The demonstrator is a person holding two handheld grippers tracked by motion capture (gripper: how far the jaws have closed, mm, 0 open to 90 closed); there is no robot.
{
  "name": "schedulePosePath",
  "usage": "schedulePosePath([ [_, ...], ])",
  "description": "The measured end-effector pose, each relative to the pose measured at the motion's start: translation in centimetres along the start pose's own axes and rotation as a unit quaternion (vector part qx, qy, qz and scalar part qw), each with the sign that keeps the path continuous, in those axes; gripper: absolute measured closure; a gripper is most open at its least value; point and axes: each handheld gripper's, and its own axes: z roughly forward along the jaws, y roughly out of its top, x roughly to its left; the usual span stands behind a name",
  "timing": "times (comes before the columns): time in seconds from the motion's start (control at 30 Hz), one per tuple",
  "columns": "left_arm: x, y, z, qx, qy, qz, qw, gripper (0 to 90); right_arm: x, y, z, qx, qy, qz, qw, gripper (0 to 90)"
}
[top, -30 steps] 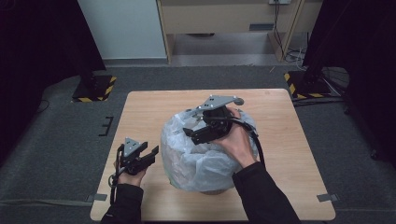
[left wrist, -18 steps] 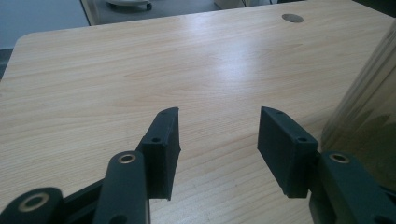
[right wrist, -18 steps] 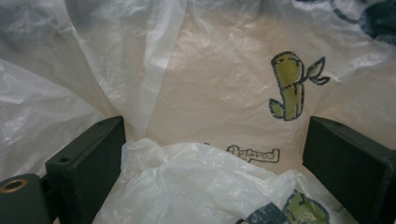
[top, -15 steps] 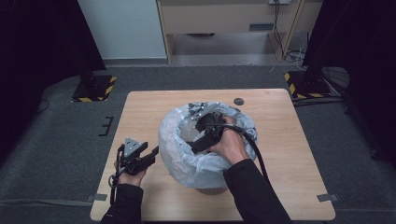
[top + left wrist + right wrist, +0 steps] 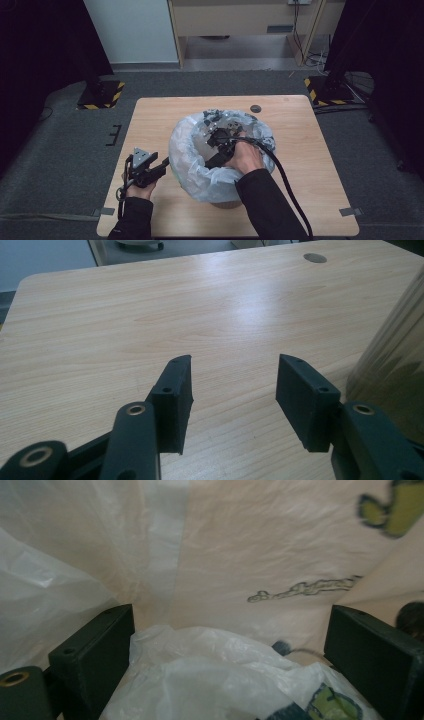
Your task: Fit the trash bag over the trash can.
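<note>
A round bin lined with a translucent white plastic bag (image 5: 192, 167) stands in the middle of the wooden table (image 5: 150, 120). My right gripper (image 5: 216, 144) reaches down inside it, held by a hand at the near rim. In the right gripper view its jaws stand wide apart, the right gripper (image 5: 232, 615) open over crumpled bag film (image 5: 200, 665) with green print. My left gripper (image 5: 161, 168) rests low over the table just left of the bin, open with nothing between its pads (image 5: 175, 390). The bin's wall (image 5: 395, 355) shows beside the left gripper (image 5: 232, 372).
A small dark round disc (image 5: 256, 108) lies on the table behind the bin. The right gripper's black cable (image 5: 287, 182) trails over the bin's right rim towards the near edge. Black stands with yellow-striped bases (image 5: 100, 95) sit on the floor beyond the table's far corners.
My right gripper has sunk from on top of the puffed-up bag down into the bin, pushing the film in so the rim now shows. The left gripper has stayed put.
</note>
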Motion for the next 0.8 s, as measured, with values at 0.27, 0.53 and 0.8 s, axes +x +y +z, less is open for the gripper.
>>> schedulePosePath([
  [0.27, 0.0, 0.0, 0.0, 0.0, -0.001, 0.0, 1.0, 48.4, 0.0, -0.1, 0.2, 0.013, -0.007, 0.001, 0.9999, 6.8],
  [0.53, 0.2, 0.0, -0.1, -0.002, 0.0, -0.004, 1.0, 48.4, 0.0, 0.2, -0.8, -0.031, -0.009, -0.006, 0.9995, 3.5],
  [0.8, 0.4, 0.0, -0.1, -0.002, 0.001, -0.006, 1.0, 48.4, -0.1, 0.7, -2.0, -0.098, -0.029, 0.0, 0.9948, 2.6],
])
